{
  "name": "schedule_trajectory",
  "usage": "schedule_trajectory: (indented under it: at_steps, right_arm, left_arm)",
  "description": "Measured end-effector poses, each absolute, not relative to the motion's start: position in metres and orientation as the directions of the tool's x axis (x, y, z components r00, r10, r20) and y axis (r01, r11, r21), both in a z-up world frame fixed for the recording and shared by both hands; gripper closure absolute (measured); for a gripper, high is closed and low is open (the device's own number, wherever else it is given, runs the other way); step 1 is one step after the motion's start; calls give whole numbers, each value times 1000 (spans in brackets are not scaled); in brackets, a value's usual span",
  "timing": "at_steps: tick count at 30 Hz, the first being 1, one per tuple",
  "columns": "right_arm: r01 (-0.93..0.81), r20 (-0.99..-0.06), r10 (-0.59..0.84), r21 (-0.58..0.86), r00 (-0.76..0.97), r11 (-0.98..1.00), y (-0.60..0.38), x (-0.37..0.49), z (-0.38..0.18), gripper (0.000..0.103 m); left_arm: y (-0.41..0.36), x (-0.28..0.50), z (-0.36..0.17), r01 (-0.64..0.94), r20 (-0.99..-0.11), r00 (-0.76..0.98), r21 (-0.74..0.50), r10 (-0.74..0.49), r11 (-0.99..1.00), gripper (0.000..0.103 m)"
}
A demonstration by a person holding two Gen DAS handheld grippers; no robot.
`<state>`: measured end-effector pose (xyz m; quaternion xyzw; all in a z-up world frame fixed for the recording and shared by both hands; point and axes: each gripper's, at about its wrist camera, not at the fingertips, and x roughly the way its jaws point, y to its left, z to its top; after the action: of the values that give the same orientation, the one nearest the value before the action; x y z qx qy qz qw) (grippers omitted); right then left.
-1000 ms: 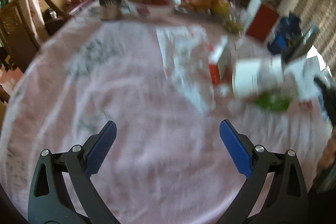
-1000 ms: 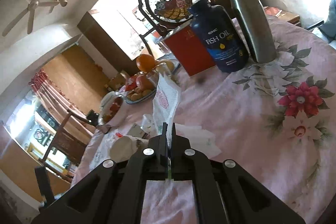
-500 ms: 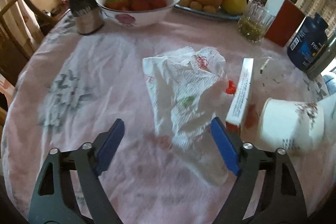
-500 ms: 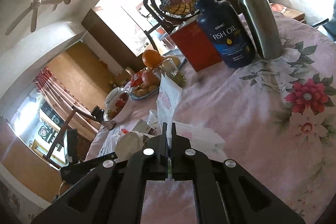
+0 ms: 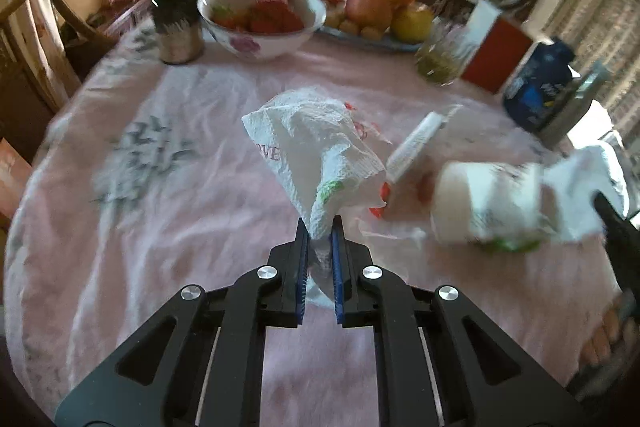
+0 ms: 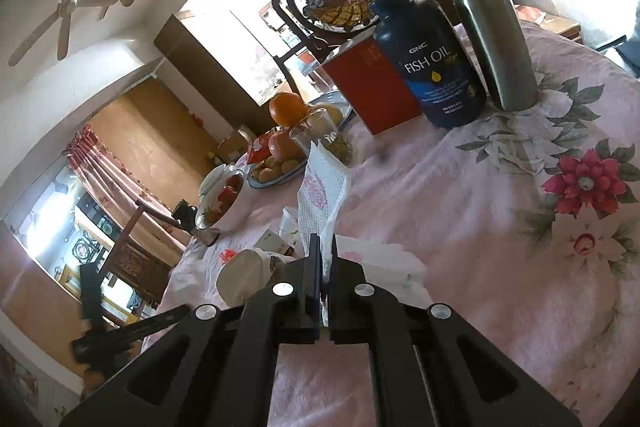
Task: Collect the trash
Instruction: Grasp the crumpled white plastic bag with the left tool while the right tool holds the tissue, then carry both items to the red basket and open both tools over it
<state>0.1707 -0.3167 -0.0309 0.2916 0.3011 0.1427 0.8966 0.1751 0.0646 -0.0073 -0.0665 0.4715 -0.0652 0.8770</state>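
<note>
A crumpled white paper towel (image 5: 316, 147) rises off the pink floral tablecloth (image 5: 160, 227), bunched to a point between my left gripper (image 5: 320, 239). Its blue pads are closing and press on the towel's lower end. To the right lie a paper cup (image 5: 480, 203) on its side and a slim white and red box (image 5: 416, 139). My right gripper (image 6: 325, 255) is shut on a white napkin (image 6: 324, 187) with a pink rose print, which stands up from its fingers. The cup (image 6: 244, 275) lies just left of the right gripper.
At the table's far side stand a bowl of strawberries (image 5: 260, 23), a fruit plate (image 5: 384, 11), a glass (image 5: 436, 59), a red box (image 5: 496, 63), a toothpick jar (image 5: 176, 31), a fish oil bottle (image 6: 432, 63) and a steel bottle (image 6: 484, 27). A wooden chair (image 5: 40, 27) stands at the left.
My left gripper went from wide open to shut on the paper towel, which was lying flat and now is gathered up. The right gripper kept still with its napkin.
</note>
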Motion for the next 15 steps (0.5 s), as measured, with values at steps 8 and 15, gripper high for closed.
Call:
schedule_trajectory:
  at_steps: [8, 15]
  right_arm:
    - [-125, -456, 434, 564, 777, 816, -294, 157, -24, 100]
    - [-224, -423, 500, 550, 756, 804, -265, 111, -4, 101]
  left_arm:
    - [93, 88, 31, 36, -741, 663, -107, -104, 994, 91]
    - [111, 36, 29, 24, -735, 675, -72, -70, 997, 91]
